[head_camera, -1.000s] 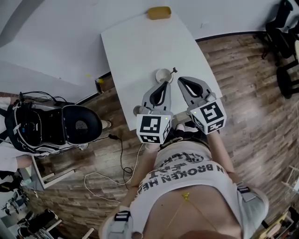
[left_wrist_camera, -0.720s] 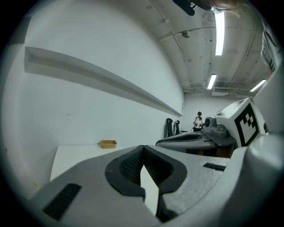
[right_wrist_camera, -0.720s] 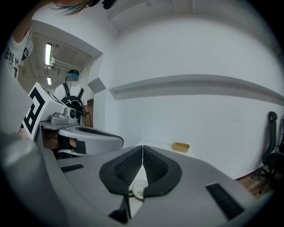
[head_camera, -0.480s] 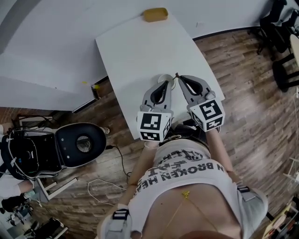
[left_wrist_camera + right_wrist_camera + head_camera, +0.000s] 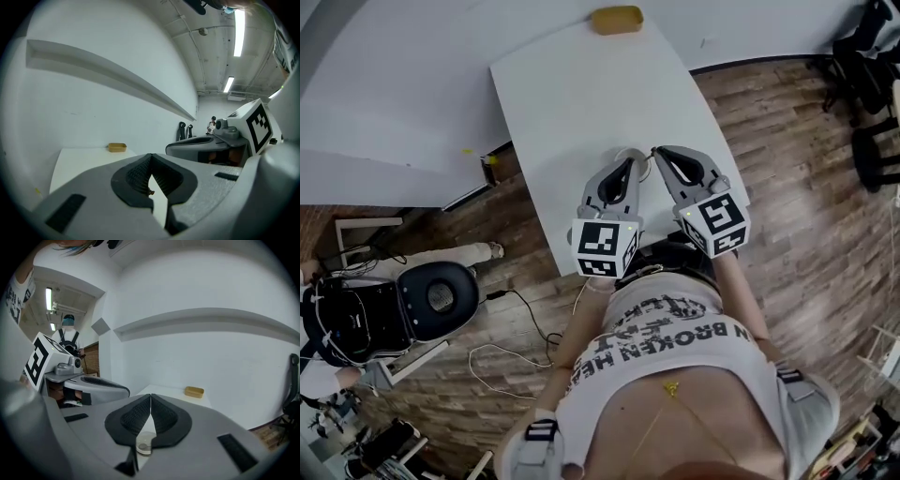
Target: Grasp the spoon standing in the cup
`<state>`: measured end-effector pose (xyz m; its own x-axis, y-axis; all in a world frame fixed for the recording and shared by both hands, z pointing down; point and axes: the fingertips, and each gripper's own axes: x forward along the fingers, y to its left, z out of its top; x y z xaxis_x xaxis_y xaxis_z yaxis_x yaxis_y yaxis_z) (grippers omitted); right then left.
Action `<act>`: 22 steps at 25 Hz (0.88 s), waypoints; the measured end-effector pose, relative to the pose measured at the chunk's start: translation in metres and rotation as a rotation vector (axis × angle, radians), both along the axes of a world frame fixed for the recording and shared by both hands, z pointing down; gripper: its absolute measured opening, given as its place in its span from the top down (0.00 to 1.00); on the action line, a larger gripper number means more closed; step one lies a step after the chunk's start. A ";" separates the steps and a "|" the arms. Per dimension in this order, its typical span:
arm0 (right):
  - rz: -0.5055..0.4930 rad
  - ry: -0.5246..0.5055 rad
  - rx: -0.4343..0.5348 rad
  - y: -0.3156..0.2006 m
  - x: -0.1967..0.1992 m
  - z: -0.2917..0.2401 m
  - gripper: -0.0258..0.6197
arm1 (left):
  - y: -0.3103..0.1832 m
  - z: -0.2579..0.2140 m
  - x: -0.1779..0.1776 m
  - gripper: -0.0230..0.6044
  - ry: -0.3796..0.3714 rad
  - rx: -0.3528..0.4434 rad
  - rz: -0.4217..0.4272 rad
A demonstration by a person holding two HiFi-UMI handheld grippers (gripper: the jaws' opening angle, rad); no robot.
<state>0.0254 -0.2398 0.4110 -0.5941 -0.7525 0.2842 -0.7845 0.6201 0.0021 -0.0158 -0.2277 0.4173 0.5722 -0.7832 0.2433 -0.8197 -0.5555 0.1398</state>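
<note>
A small white cup (image 5: 625, 153) stands near the front of the white table (image 5: 572, 84), mostly covered by the two grippers. In the right gripper view the cup (image 5: 144, 445) shows below the jaws with something small and brownish in it. A small dark tip, perhaps the spoon (image 5: 150, 191), shows through the gap under the left jaws. My left gripper (image 5: 631, 165) is shut and empty, just left of the cup. My right gripper (image 5: 656, 153) is shut and empty at the cup's right rim. Both jaw pairs meet at their tips (image 5: 151, 157) (image 5: 150, 397).
A yellow tray (image 5: 616, 19) lies at the table's far edge against the white wall; the same yellow tray (image 5: 194, 391) shows in the right gripper view. A black chair (image 5: 439, 295) and cables lie on the wood floor at left. More chairs (image 5: 872, 66) stand at right.
Both grippers have moved forward over the cup, which now lies mostly hidden between their tips. The spoon handle seen beside the cup before is now covered. The jaws stayed shut.
</note>
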 end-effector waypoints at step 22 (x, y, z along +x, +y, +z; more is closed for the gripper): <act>-0.183 0.111 -0.072 -0.050 0.003 0.057 0.95 | -0.028 0.013 -0.006 0.97 -0.021 -0.053 -0.205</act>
<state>0.0283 -0.2893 0.4677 -0.6807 -0.6107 0.4045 -0.6566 0.7536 0.0327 -0.0219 -0.2554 0.4302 0.3970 -0.8683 0.2973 -0.9177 -0.3696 0.1458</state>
